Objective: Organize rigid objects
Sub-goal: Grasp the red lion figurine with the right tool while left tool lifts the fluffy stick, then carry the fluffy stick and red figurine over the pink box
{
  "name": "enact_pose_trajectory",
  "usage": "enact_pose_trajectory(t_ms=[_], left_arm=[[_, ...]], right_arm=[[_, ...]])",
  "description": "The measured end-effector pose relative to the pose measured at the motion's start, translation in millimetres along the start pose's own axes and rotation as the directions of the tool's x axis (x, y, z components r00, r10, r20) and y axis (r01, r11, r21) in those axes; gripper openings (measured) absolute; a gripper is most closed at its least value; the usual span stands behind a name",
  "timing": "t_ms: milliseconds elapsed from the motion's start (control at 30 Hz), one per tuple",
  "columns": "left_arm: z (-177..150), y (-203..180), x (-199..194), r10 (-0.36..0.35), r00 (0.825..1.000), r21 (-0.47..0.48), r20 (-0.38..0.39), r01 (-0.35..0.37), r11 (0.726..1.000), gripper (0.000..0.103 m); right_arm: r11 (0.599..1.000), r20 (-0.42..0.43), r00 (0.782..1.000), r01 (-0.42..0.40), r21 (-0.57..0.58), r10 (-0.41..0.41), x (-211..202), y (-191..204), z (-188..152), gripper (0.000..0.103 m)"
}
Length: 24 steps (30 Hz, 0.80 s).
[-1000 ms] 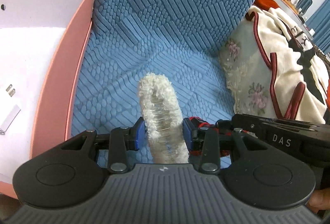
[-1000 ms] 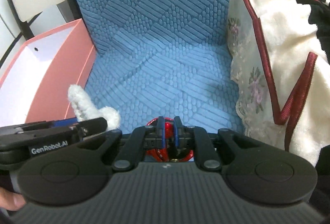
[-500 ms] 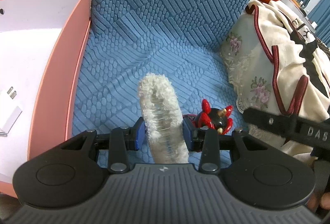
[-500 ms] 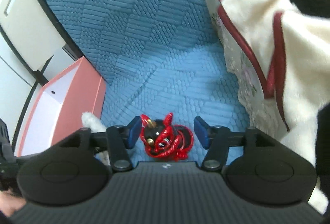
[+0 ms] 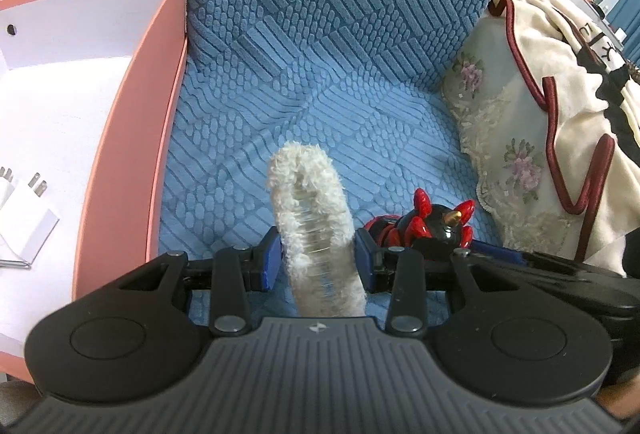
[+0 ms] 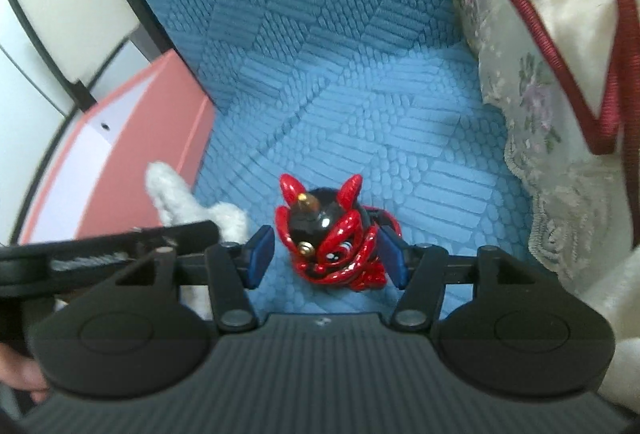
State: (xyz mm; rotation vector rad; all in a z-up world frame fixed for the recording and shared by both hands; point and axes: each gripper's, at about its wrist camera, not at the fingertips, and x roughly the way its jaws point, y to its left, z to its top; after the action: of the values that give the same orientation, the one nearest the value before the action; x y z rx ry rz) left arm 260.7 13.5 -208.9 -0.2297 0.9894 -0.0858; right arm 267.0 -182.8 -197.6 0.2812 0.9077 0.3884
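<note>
Red-and-black figurine (image 6: 334,234) sits on blue seat cover (image 6: 360,106) between right tool (image 6: 326,254) pads, just opened and clear of it; left tool (image 5: 316,260) clamps fuzzy white clip (image 5: 314,230), pink box (image 5: 132,138) left.

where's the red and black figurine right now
In the right wrist view the figurine sits on the blue cushion, between the open right claw's pads.

surface: blue textured seat (image 6: 400,138) | on it: red-black figurine (image 6: 332,234), pink box (image 5: 132,154)
</note>
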Motion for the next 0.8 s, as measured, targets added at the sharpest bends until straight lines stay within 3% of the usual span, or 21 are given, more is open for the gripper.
enact_pose_trajectory(t_ms=[300, 400, 667, 800], left_arm=[[2, 1, 4, 0.04, 0.999, -0.007, -0.003, -0.04, 0.999, 0.044], [2, -1, 5, 0.052, 0.999, 0.0, -0.005, -0.052, 0.999, 0.044], [6, -2, -3, 0.055, 0.998, 0.008, 0.001, -0.055, 0.998, 0.044], [6, -6, -18, 0.017, 1.0, -0.011, 0.009, -0.017, 1.0, 0.044]], right_arm=[[0.999, 0.02, 1.0, 0.022, -0.039, -0.021, 31, 0, 0, 0.064], [0.997, 0.034, 0.999, 0.025, -0.069, -0.022, 32, 5, 0, 0.06], [0.998, 0.033, 0.999, 0.027, -0.056, -0.026, 15, 2, 4, 0.059], [0.997, 0.044, 0.998, 0.036, -0.069, -0.033, -6, 7, 6, 0.058]])
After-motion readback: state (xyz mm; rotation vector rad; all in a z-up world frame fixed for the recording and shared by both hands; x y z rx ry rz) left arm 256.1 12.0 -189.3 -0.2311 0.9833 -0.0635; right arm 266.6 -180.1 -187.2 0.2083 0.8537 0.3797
